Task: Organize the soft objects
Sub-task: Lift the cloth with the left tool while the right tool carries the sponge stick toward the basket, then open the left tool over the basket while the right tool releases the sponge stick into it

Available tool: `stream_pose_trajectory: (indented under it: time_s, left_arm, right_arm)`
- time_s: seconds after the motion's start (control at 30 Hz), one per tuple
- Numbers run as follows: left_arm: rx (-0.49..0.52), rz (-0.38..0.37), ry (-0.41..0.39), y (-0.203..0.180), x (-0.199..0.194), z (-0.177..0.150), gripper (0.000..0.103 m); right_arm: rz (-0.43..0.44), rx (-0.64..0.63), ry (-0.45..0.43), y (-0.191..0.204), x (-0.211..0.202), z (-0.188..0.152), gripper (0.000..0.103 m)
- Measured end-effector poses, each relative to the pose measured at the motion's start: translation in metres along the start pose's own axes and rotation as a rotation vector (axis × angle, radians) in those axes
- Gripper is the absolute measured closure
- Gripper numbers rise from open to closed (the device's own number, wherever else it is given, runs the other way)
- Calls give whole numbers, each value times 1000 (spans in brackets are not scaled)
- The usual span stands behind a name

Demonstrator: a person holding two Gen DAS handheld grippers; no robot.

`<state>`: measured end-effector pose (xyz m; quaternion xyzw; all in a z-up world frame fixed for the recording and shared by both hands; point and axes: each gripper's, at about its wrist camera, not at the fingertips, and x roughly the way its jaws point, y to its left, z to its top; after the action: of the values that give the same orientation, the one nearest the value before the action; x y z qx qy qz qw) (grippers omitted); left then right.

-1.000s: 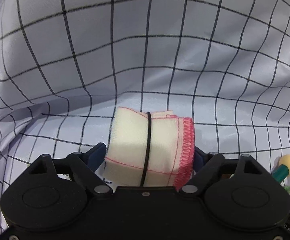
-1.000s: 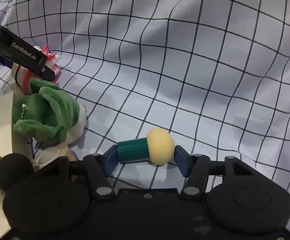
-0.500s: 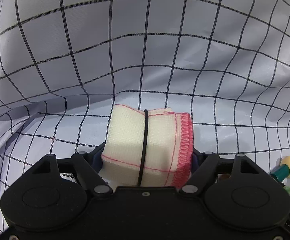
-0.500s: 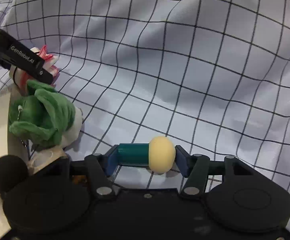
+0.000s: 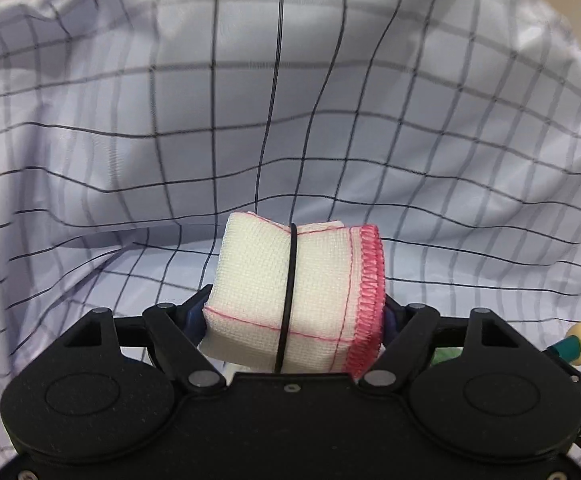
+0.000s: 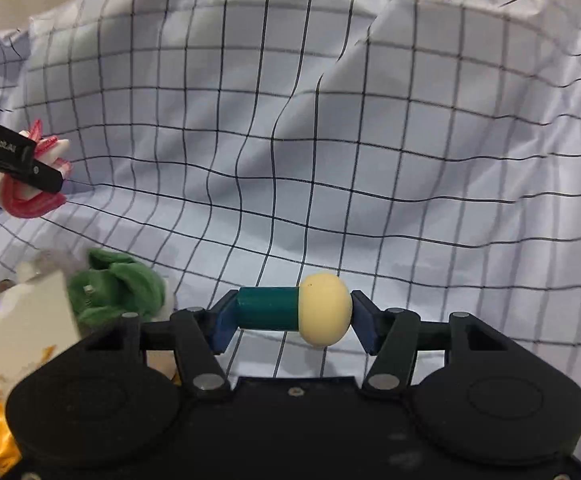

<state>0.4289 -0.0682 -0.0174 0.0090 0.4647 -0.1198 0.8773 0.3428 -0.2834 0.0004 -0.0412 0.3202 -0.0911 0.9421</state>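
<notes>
With the left claw (image 5: 294, 312) clamped on the banded folded cloth (image 5: 294, 292) and the right claw (image 6: 290, 316) pinching the foam-tipped green peg (image 6: 294, 314) end to end, the round tip at 3 o'clock could squirt free.

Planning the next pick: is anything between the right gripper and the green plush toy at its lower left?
The right gripper is itself occupied, shut on the mushroom-shaped toy. The green plush toy lies on the checked cloth with no object in the gap between. A white card sits beside it.
</notes>
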Motion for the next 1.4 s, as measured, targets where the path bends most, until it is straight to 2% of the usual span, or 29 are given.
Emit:
stream_pose_trajectory:
  time_s: [0.27, 0.47, 0.7, 0.9, 1.03, 1.13, 1.4]
  left_arm:
    - [12, 25, -41, -8, -85, -29, 30]
    - [62, 0, -112, -13, -153, -72, 30]
    - [68, -47, -164, -12, -213, -132, 30]
    - [48, -67, -166, -12, -234, -189, 31]
    - [31, -89, -128, -15, -232, -220, 31]
    - [5, -87, -88, -16, -222, -236, 38]
    - [-36, -60, -66, -15, -218, -270, 38]
  right_arm:
    - [23, 23, -37, 6, -84, -31, 46]
    - [73, 68, -97, 15, -161, -65, 46]
    - [97, 116, -172, 24, -237, -111, 46]
    - [112, 207, -165, 26, -274, -156, 45]
    - [120, 232, -143, 31, -284, -177, 45]
    - [104, 225, -138, 38, -288, -188, 45]
    - [132, 239, -130, 45, -299, -203, 45]
